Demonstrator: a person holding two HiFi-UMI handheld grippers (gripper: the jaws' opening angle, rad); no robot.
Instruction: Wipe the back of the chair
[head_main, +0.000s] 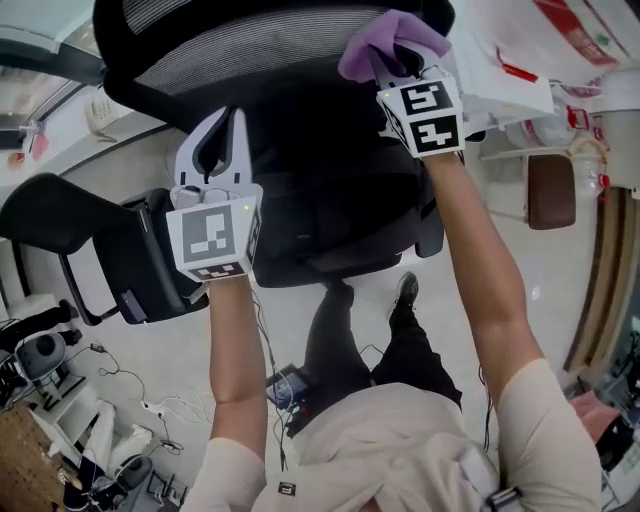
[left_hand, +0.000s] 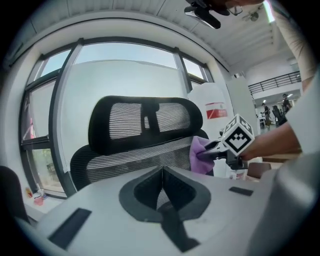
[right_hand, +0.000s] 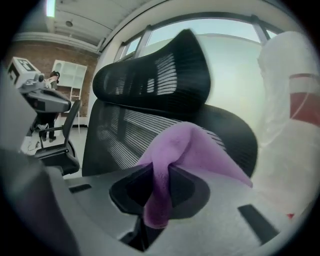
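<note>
In the head view, one black mesh chair (head_main: 300, 120) is seen at 12 o'clock, its back towards the person. A second chair (head_main: 60, 215) stands at 9 o'clock. The right gripper (head_main: 395, 62) is held at 1 o'clock against the back's upper edge, with one purple cloth (head_main: 385, 40) bunched over its tips. The left gripper (head_main: 226, 125) is held at 10 o'clock.

In the left gripper view, the jaws are seen pressed together with nothing between them. The chair back stands upright, long axis 12 to 6, headrest (left_hand: 145, 120) on top. The cloth is seen at 3 o'clock, by the back's edge.

In the right gripper view, the jaws are clamped on the cloth, which runs up from 6 o'clock and drapes towards 4.
</note>
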